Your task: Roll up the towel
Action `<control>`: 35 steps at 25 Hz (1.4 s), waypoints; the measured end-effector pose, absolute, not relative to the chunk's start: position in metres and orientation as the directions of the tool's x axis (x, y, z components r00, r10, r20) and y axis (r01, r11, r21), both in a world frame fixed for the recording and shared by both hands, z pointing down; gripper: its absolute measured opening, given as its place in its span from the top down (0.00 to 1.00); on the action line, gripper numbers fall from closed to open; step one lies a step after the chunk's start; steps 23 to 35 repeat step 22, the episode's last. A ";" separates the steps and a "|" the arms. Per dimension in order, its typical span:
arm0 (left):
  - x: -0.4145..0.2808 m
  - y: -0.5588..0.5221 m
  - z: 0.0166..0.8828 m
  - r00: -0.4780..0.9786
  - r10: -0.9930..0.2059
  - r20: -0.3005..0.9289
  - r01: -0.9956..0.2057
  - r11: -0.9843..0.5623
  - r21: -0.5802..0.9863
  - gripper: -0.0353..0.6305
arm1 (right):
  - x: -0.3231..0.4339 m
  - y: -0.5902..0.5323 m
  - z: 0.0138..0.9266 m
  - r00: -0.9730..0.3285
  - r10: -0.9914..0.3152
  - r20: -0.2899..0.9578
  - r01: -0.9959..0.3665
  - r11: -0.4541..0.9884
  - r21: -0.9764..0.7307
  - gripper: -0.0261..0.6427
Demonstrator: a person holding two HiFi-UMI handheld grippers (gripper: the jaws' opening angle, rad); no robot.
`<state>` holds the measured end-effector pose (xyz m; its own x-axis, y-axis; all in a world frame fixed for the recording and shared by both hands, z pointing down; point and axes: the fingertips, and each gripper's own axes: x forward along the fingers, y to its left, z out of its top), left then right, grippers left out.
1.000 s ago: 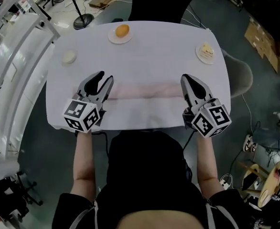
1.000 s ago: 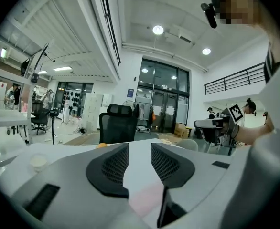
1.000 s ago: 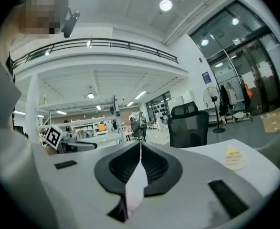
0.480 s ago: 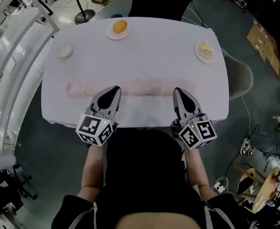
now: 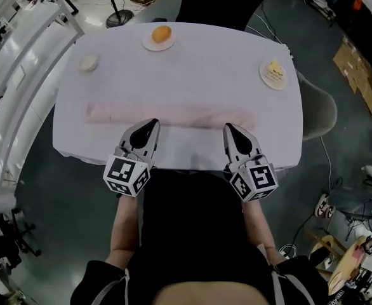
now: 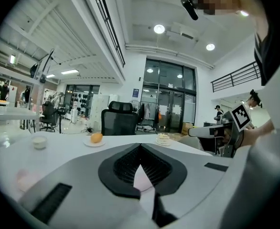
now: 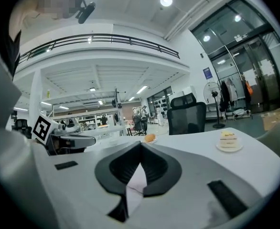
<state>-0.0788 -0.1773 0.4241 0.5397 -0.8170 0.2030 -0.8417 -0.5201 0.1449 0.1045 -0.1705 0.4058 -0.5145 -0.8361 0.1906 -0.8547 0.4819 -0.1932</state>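
1. Grippers. In the head view, your left gripper (image 5: 153, 124) is at lower centre-left and your right gripper (image 5: 228, 127) at lower centre-right. Both point up the frame. Each gripper view shows that gripper's jaws clenched, with the tips meeting. A pale sliver shows in the gap behind the tips, and you cannot tell whether any fabric is pinched there. The marker cubes (image 5: 127, 175) are at the rear of each gripper, over the table's near edge.

2. Towel. The pale pink towel (image 5: 167, 114) lies as a long roll across the middle of the table (image 5: 199, 68), running left to right. Both gripper tips are at the roll's near side, inside its two ends. You cannot tell whether they touch it.

3. Other items. Well apart from the roll, along the top of the table:
- a small bowl (image 5: 89, 63) at upper left
- an orange item (image 5: 162, 33) on a plate at top centre
- a cake slice (image 5: 274, 69) on a plate at upper right
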 end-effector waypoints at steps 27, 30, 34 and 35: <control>-0.086 -0.167 0.424 0.474 -0.858 0.200 -0.880 -0.452 0.146 0.94 | 0.119 -0.173 0.411 -0.558 -0.803 0.208 -0.829 0.527 -0.190 0.96; -0.086 -0.167 0.424 0.474 -0.858 0.200 -0.880 -0.452 0.146 0.94 | 0.119 -0.173 0.411 -0.558 -0.803 0.208 -0.829 0.527 -0.190 0.96; -0.086 -0.167 0.424 0.474 -0.858 0.200 -0.880 -0.452 0.146 0.94 | 0.119 -0.173 0.411 -0.558 -0.803 0.208 -0.829 0.527 -0.190 0.96; -0.086 -0.167 0.424 0.474 -0.858 0.200 -0.880 -0.452 0.146 0.94 | 0.119 -0.173 0.411 -0.558 -0.803 0.208 -0.829 0.527 -0.190 0.96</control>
